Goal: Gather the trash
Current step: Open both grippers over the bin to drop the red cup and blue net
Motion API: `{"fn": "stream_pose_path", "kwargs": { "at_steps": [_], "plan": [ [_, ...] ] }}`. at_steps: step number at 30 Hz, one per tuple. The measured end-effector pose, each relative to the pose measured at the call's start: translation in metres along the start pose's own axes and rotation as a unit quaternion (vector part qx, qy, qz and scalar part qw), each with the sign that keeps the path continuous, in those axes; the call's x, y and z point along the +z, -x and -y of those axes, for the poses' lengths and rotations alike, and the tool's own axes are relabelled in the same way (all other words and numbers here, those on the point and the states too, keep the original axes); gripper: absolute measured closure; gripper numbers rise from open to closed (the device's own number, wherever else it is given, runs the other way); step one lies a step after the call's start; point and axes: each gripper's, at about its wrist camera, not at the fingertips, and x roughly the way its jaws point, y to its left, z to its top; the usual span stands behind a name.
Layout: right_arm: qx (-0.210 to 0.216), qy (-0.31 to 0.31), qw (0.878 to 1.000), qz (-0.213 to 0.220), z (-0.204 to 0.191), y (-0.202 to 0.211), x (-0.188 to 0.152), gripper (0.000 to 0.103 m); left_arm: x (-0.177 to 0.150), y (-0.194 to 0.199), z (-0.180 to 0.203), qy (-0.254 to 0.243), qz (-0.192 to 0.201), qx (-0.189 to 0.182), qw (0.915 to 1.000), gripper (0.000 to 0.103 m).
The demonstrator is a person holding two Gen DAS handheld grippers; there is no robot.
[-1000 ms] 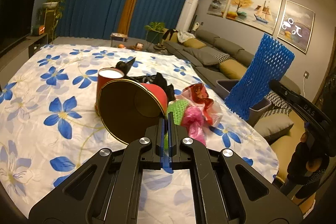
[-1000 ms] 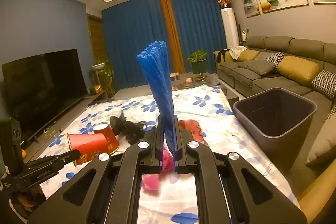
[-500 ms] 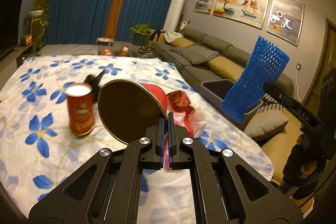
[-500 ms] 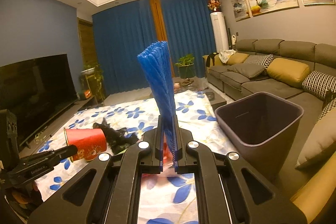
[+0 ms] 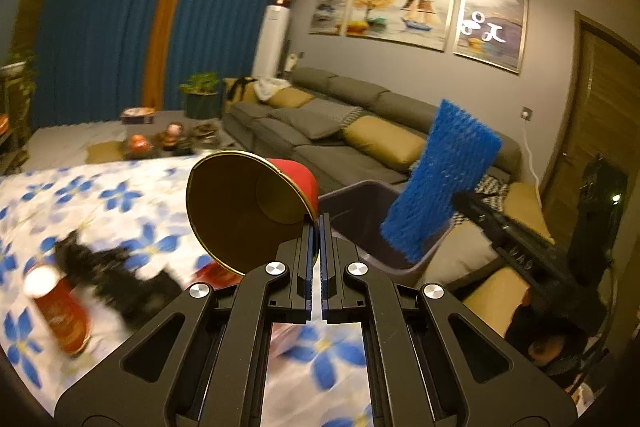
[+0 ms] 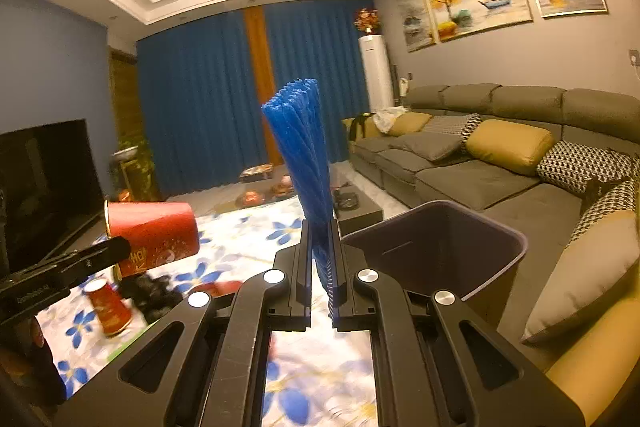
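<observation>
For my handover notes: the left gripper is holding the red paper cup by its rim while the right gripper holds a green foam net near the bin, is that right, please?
One detail is wrong: the foam net in the right gripper is blue, not green, as the right wrist view shows. The rest stands: the left gripper pinches the red paper cup by its rim, and the net is near the bin.

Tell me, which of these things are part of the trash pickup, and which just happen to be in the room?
Part of the job:
- red paper cup, pinched in the left gripper
- blue foam net, clamped in the right gripper
- grey bin
- smaller red cup on the floral cloth
- black scrap

Just there:
- sofa
- paintings
- television
</observation>
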Motion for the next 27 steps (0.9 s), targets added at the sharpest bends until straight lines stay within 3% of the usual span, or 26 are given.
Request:
{"fn": "stream_pose_path", "kwargs": {
  "at_steps": [7,15,27],
  "plan": [
    [-0.028,-0.016,0.999,-0.004,0.031,-0.024,0.004,0.095,0.017,-0.059,0.029,-0.01,-0.013,-0.038,0.9991,0.102],
    [-0.044,-0.035,0.998,-0.019,0.059,-0.045,-0.005,0.095,0.01,-0.133,0.039,-0.008,-0.062,-0.061,0.9962,0.102],
    [-0.057,-0.051,0.996,-0.038,0.085,-0.063,-0.013,0.095,0.003,-0.194,0.055,-0.007,-0.102,-0.081,0.9915,0.101]
  ]
}}
